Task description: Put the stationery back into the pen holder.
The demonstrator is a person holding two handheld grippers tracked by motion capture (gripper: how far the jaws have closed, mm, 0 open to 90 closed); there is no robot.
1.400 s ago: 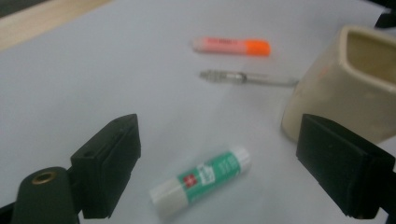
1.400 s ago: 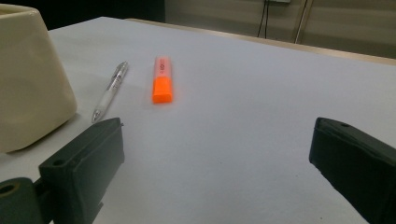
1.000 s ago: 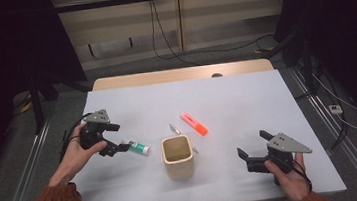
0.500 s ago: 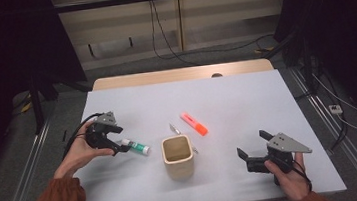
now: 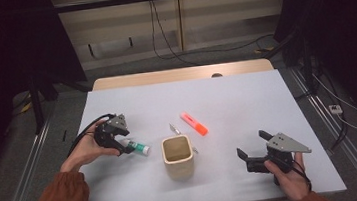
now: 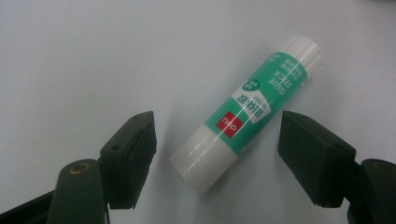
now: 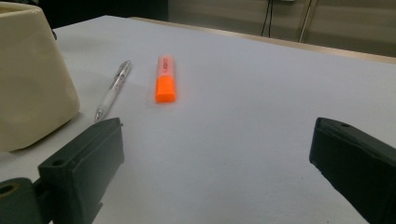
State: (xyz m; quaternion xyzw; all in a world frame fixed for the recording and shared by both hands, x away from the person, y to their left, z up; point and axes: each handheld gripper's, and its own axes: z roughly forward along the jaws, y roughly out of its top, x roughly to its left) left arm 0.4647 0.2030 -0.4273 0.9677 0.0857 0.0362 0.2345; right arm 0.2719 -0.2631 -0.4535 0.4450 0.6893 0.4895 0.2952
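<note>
A green and white glue stick (image 6: 247, 114) lies flat on the white table, seen small in the high view as the glue stick (image 5: 138, 147). My left gripper (image 5: 121, 147) hangs just over it, open, one jaw on either side of the stick's white cap end, neither touching. A cream square cup (image 5: 177, 154) stands mid-table, its side showing as the cup (image 7: 30, 77). Behind it lie an orange highlighter (image 5: 194, 123) and a clear pen (image 5: 175, 129). My right gripper (image 5: 253, 153) rests open near the front right, nothing between its jaws.
The white table (image 5: 225, 90) has bare room at the back and on the right. The highlighter (image 7: 165, 79) and the pen (image 7: 112, 91) lie side by side beyond my right gripper's jaws. Dark curtains and floor cables surround the table.
My left gripper has moved right and down onto the glue stick, its jaws now straddling it. The right gripper has stayed still.
</note>
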